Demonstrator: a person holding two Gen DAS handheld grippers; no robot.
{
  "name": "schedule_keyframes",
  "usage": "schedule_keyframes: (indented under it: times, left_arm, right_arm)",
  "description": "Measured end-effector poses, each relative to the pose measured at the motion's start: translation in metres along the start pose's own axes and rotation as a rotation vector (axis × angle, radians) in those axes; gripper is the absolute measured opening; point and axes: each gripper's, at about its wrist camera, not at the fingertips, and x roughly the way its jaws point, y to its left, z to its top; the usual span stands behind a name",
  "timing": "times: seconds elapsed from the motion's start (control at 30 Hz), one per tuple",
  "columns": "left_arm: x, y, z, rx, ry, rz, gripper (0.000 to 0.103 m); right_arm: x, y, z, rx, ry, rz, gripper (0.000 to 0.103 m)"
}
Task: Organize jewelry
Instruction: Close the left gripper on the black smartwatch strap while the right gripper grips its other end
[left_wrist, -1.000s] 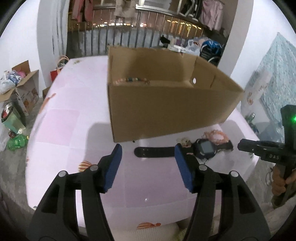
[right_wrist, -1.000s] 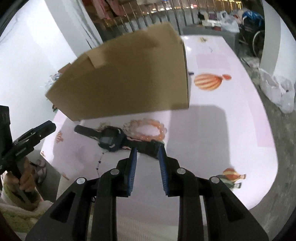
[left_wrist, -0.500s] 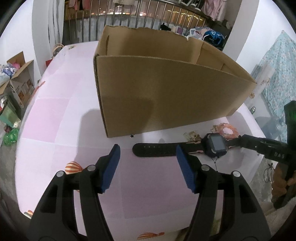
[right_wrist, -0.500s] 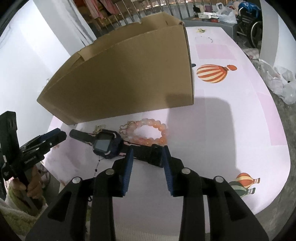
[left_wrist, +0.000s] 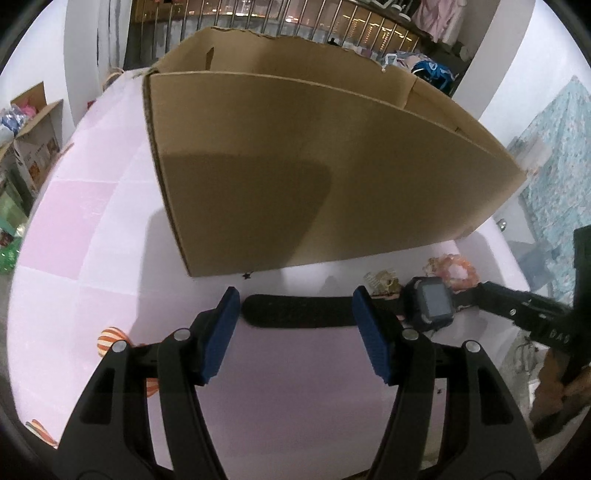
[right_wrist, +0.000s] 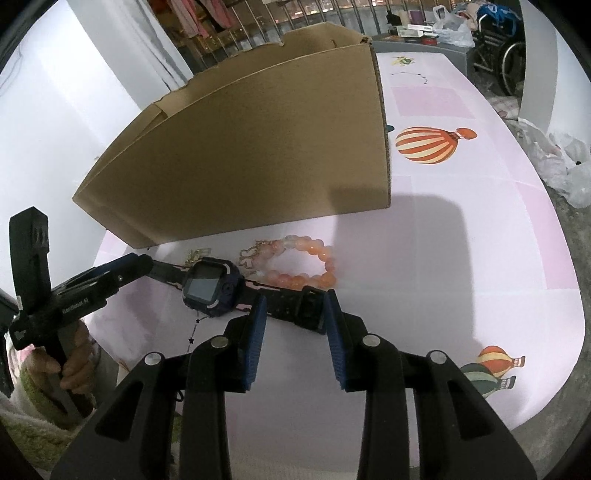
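A black smartwatch lies flat on the pink tablecloth in front of a brown cardboard box. My left gripper is open, its blue pads straddling the free strap end without pressing it. My right gripper is open more narrowly, with the buckle end of the strap between its fingertips; the watch face lies just left of it. An orange bead bracelet rests behind the watch. Each gripper shows in the other's view: the right gripper, the left gripper.
A small gold trinket lies by the box's foot and a thin star chain trails under the watch. A necklace lies far back on the table. The table's rounded edge is near on the right.
My left gripper sank and closed in on the box and strap, so the box's inside dropped from sight. My right gripper's jaws widened a little around the buckle end.
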Motion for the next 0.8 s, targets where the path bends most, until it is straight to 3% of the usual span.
schedule_keyframes:
  times: [0.17, 0.43, 0.6, 0.8]
  left_arm:
    - [0.001, 0.003, 0.002, -0.038, 0.006, -0.036, 0.063]
    - [-0.002, 0.016, 0.002, -0.144, 0.024, -0.165, 0.063]
    - [-0.001, 0.015, 0.001, -0.165, 0.016, -0.158, 0.062]
    - [-0.002, 0.018, 0.0, -0.172, 0.006, -0.125, 0.042]
  right_arm:
    - [0.001, 0.001, 0.001, 0.002, 0.0, 0.001, 0.032]
    - [0.0, 0.002, 0.001, -0.008, 0.001, 0.002, 0.033]
    - [0.001, 0.001, 0.001, -0.013, 0.0, 0.0, 0.033]
    - [0.001, 0.002, 0.002, -0.009, -0.004, -0.002, 0.032]
